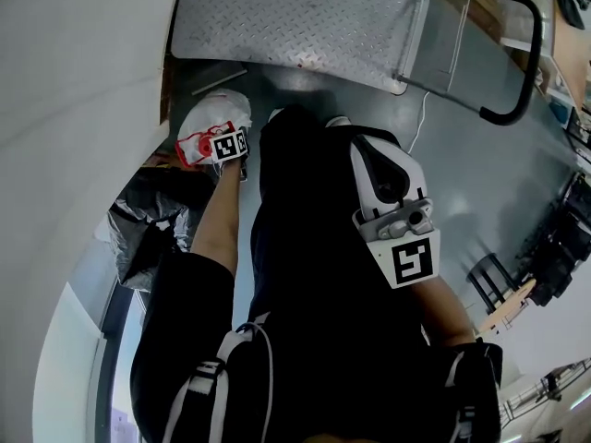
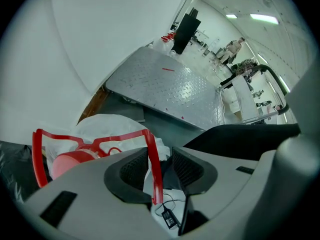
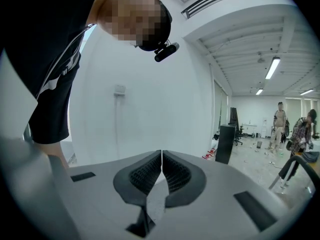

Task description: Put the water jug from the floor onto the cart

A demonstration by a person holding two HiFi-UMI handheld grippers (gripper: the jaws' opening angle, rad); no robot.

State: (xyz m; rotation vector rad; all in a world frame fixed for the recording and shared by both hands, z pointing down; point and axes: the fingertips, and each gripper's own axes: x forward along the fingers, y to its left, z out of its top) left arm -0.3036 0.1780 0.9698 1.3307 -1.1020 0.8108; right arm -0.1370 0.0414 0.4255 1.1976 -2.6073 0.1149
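Currently the left hand-held gripper (image 2: 163, 170) is partly open, its jaws astride the red handle (image 2: 153, 156) of the water jug (image 2: 116, 128), which sits on the floor at lower left, beside the cart (image 2: 170, 86). Right hand-held gripper (image 3: 161, 172) is closed and empty.

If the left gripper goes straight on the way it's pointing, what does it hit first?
The red handle of the water jug: it stands between the left gripper's open jaws, close to one pad. The jug's white body seems to come right behind it, though depth is hard to judge.
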